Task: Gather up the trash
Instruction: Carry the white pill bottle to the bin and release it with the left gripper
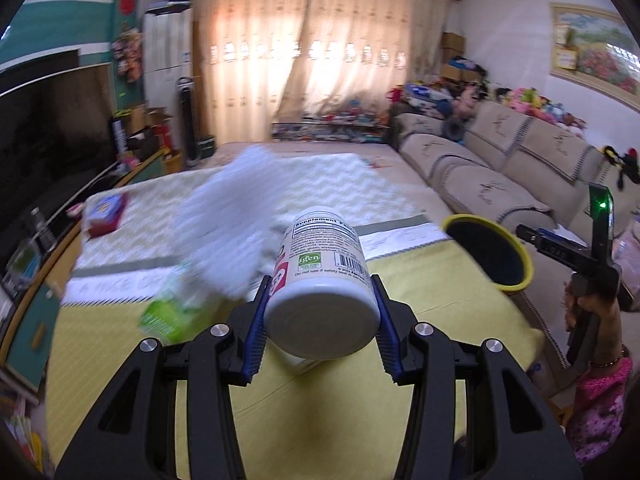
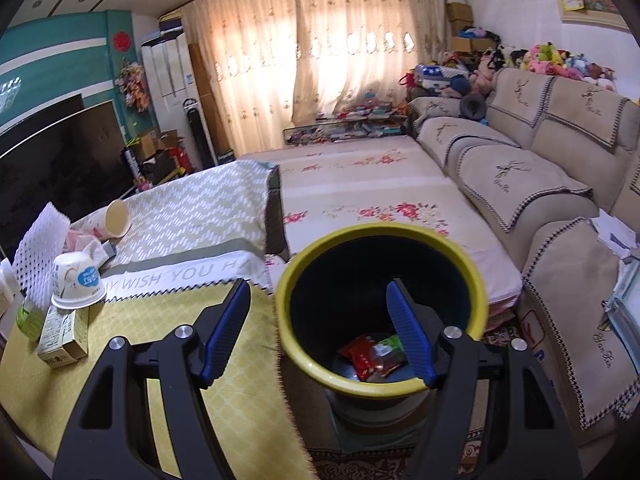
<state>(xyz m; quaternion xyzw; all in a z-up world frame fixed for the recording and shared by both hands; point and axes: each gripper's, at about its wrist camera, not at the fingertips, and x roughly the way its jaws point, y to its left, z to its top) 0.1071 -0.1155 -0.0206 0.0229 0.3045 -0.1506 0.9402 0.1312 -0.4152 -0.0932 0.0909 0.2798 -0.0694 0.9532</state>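
Blue pads of your left gripper (image 1: pixel 320 312) clamp a white bottle (image 1: pixel 326 280), tilted downward above the yellow tablecloth (image 1: pixel 120 360). From the right wrist, your right gripper (image 2: pixel 318 330) points down, spread empty over the yellow-rimmed bin (image 2: pixel 288 320) beside the table.

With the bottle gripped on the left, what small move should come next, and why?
Probably swing the left gripper rightward toward the bin. Its pads are clamped on the white bottle, held clear above the table, while the yellow-rimmed bin stands open to its right with wrappers already inside.
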